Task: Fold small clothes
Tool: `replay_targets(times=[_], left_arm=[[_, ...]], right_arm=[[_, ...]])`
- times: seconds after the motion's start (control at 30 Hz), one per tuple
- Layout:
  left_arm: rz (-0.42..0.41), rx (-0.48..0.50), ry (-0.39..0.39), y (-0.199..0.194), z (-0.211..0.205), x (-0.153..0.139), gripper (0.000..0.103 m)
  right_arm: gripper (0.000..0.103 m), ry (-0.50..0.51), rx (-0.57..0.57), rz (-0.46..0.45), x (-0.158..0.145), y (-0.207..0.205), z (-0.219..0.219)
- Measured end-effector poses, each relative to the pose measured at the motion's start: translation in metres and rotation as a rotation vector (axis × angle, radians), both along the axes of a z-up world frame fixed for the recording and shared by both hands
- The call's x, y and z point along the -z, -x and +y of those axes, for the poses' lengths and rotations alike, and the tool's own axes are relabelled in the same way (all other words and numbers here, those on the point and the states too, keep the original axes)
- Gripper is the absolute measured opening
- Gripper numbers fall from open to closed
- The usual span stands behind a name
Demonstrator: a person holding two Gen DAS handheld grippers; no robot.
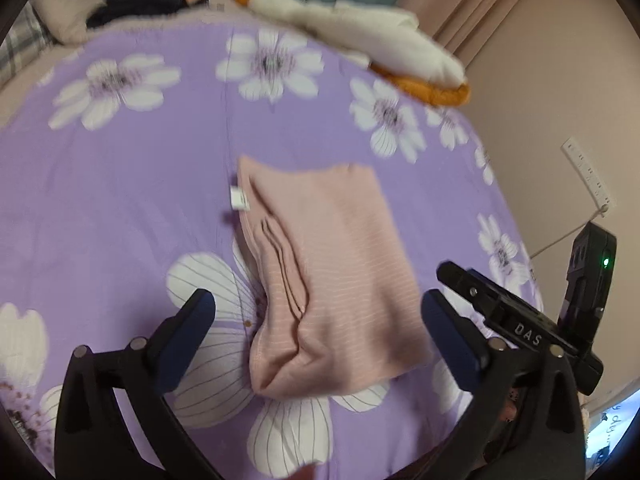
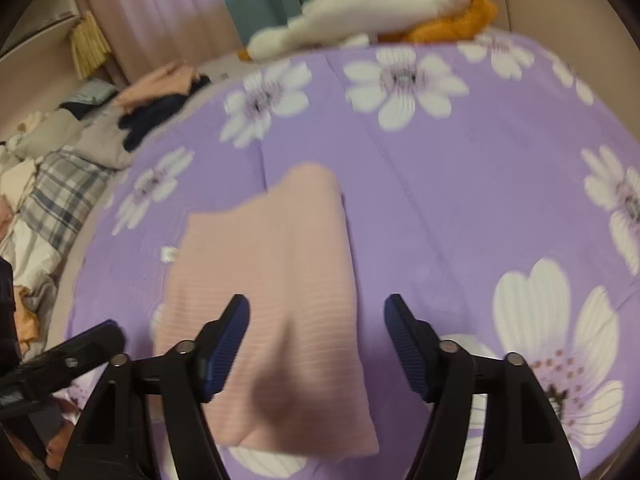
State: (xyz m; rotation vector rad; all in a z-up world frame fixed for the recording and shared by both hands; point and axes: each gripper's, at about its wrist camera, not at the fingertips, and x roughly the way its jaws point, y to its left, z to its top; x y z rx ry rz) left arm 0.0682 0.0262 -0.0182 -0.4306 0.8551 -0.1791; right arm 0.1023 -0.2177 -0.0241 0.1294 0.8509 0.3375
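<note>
Blue-padded left tool spread wide, nothing gripped; the folded pink garment lies flat on the bedspread beyond and between its fingers, not pressed by either pad. Right tool also released, its left finger over the garment, the right one over bare cover. White label sticks out at the garment's left edge. Purple flowered bedspread underneath. White and orange plush toy at the bed's far edge. Loose clothes pile far left.

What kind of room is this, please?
Most likely a bedroom: the folded pink garment lies on a purple flowered bedsheet, with a goose plush toy and curtains behind.
</note>
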Motion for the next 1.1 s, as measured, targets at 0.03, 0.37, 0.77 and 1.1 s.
replay_targets(times=[0.03, 0.37, 0.77, 1.1], left_arm=[[-0.017, -0.006, -0.007, 0.006, 0.002, -0.006, 0.102], [-0.032, -0.07, -0.121, 0.045, 0.001, -0.022, 0.102], [-0.001, -0.02, -0.161, 0.054, -0.023, -0.009, 0.102], [0.001, -0.015, -0.185, 0.056, -0.025, -0.007, 0.102]], right_arm=[[0.081, 0.004, 0.0, -0.025, -0.007, 0.006, -0.001], [0.089, 0.043, -0.016, -0.145, -0.037, 0.04, 0.005], [0.089, 0.075, 0.004, -0.135, -0.031, 0.048, 0.009], [0.089, 0.076, 0.006, -0.134, -0.031, 0.05, 0.008]])
